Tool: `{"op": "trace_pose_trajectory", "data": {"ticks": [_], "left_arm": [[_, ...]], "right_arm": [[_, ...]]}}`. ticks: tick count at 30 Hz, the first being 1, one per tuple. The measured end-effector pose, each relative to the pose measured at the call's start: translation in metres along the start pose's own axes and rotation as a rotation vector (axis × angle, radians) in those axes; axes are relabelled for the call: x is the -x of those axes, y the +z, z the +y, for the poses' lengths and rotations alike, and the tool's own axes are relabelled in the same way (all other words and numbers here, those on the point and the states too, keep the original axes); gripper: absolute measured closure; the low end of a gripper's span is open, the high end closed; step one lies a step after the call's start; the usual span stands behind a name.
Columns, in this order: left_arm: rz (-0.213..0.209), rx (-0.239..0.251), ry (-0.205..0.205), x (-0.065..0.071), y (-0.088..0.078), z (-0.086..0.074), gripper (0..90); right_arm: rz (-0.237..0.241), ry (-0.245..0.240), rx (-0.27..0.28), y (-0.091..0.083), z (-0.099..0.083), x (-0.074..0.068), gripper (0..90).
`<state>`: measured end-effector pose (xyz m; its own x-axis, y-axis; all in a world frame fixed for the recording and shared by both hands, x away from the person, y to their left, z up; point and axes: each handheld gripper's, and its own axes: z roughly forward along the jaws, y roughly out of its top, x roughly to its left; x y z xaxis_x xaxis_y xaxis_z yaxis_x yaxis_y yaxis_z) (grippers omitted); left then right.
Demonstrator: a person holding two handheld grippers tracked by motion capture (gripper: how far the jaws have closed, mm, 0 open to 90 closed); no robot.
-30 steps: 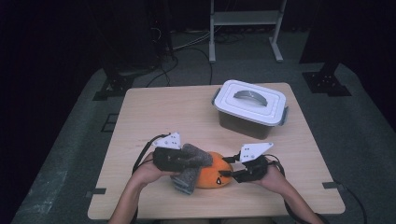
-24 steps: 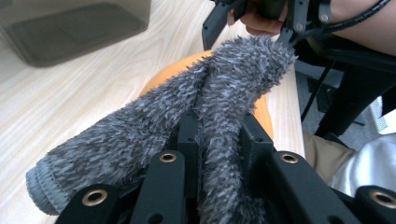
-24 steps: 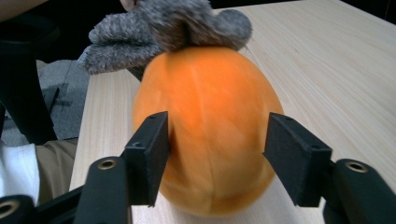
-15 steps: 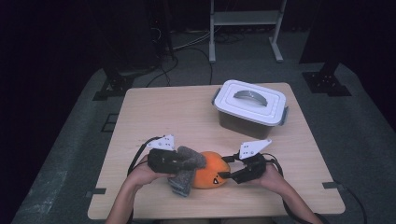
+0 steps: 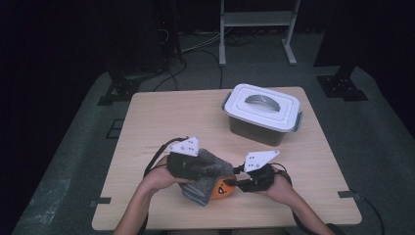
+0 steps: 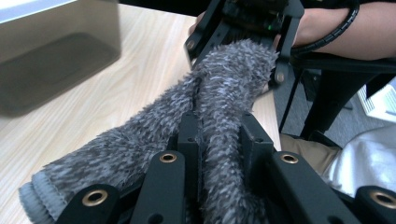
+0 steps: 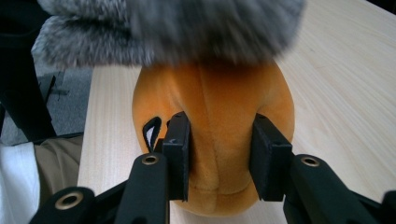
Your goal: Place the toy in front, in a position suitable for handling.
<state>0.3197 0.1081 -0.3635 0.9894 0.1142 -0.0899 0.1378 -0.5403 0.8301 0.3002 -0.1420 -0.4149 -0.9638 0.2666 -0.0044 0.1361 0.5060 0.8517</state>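
Gripping the orange plush [image 7: 215, 140], right hand-held gripper [image 7: 219, 154]; lidded box [image 5: 263, 113] overhead.

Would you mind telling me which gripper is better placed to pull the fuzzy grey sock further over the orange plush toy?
Left, probably: the left gripper is shut on the fuzzy grey sock, while the right gripper pinches the orange plush toy, steadying it.

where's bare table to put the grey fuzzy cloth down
Bare wood lies left of the lidded box, across the table's far-left half, and along the right edge. The near middle is crowded: fuzzy cloth, orange plush, both hands.
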Motion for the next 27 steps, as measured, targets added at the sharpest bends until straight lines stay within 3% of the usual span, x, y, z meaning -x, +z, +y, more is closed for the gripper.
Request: {"op": "trace_pose_trajectory", "data": {"ticks": [3, 8, 13, 20, 23, 27], "left_arm": [[0.004, -0.011, -0.002, -0.001, 0.004, 0.000, 74.0], [0.036, -0.003, -0.017, -0.005, -0.005, -0.007, 74.1], [0.059, -0.011, -0.026, -0.007, -0.011, -0.011, 74.0], [0.037, 0.001, -0.019, -0.007, -0.007, -0.006, 74.0], [0.009, 0.017, -0.011, -0.006, -0.002, 0.000, 74.0], [0.010, 0.001, -0.012, -0.005, 0.002, 0.002, 74.0]], "right_arm": [[-0.002, -0.013, -0.018, 0.000, -0.001, 0.001, 62.7], [-0.003, 0.008, 0.005, -0.007, -0.002, 0.006, 64.6], [-0.033, -0.004, 0.022, -0.018, 0.001, 0.008, 65.5], [-0.056, -0.036, 0.006, -0.013, 0.004, 0.001, 65.1], [-0.047, -0.054, 0.010, -0.009, 0.007, -0.003, 65.1], [-0.037, -0.064, -0.002, -0.004, 0.006, -0.005, 65.0]]}}
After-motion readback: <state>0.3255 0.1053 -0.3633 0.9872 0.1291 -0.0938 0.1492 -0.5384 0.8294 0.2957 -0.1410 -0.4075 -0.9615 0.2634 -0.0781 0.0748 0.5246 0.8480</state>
